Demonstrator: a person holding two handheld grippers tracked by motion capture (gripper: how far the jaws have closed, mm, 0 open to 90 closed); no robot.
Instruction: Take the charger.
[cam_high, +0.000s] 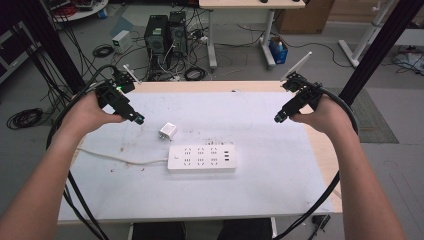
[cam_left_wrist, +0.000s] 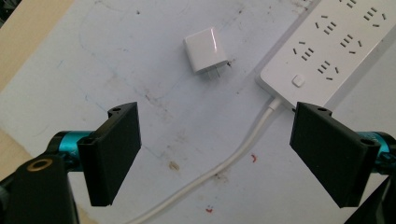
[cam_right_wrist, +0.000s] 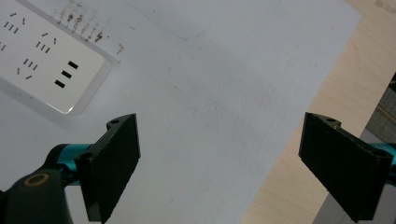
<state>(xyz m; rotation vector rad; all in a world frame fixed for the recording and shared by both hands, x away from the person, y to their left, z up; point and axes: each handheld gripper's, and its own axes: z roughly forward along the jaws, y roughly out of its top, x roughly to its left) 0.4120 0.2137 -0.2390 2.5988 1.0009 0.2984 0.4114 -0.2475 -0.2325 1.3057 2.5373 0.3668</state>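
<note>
Now both grippers hang over the table (cam_high: 280, 190) with jaws wide apart, holding nothing: left gripper (cam_high: 138, 119) upper left near the small white charger (cam_high: 167, 131), right gripper (cam_high: 278, 118) upper right, power strip (cam_high: 202, 158) in the middle.

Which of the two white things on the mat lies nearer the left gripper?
The small white charger cube, lying prongs-out beside the power strip. It sits closer to the left gripper than the long corded strip.

Glossy white plastic is seen on the charger (cam_left_wrist: 206, 50) and the power strip (cam_high: 201, 158). The table (cam_high: 280, 190) is covered by a matt, stained sheet; bare wood is seen at its right edge.
</note>
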